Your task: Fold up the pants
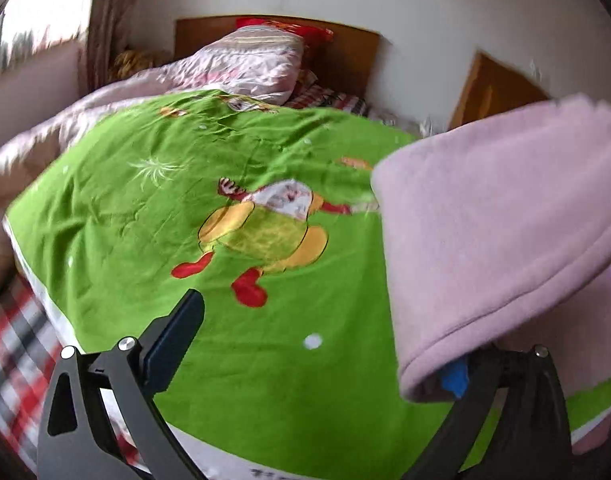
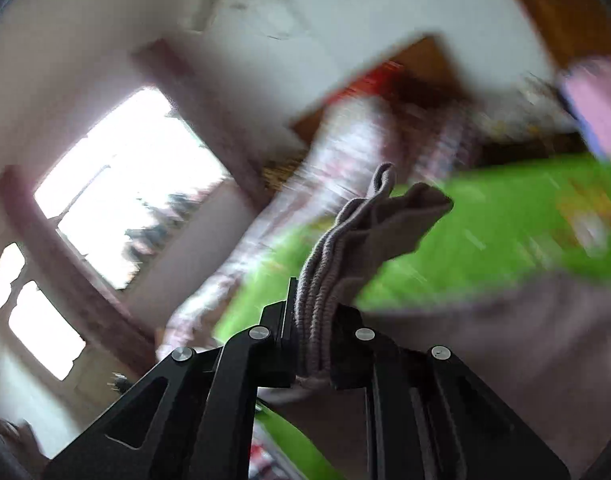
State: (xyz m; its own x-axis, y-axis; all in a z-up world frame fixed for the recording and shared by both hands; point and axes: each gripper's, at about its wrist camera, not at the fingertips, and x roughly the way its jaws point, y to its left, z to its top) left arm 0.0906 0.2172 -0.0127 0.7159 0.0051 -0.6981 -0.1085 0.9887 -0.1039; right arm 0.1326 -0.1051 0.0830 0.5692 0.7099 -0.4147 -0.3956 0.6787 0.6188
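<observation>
The pink fleece pants hang lifted at the right of the left wrist view, above the green bedspread. Their folded hem drapes over the right finger of my left gripper, hiding all of that finger but a bit of its blue pad. The jaws stand wide apart and the left finger is bare. In the blurred right wrist view, my right gripper is shut on a bunched stack of pants layers, which look grey-mauve in shadow. More of that cloth trails off to the lower right.
A crumpled pink quilt and a wooden headboard lie at the far end of the bed. A red plaid sheet shows at the left edge. A bright window fills the left wall. A wooden door stands at the right.
</observation>
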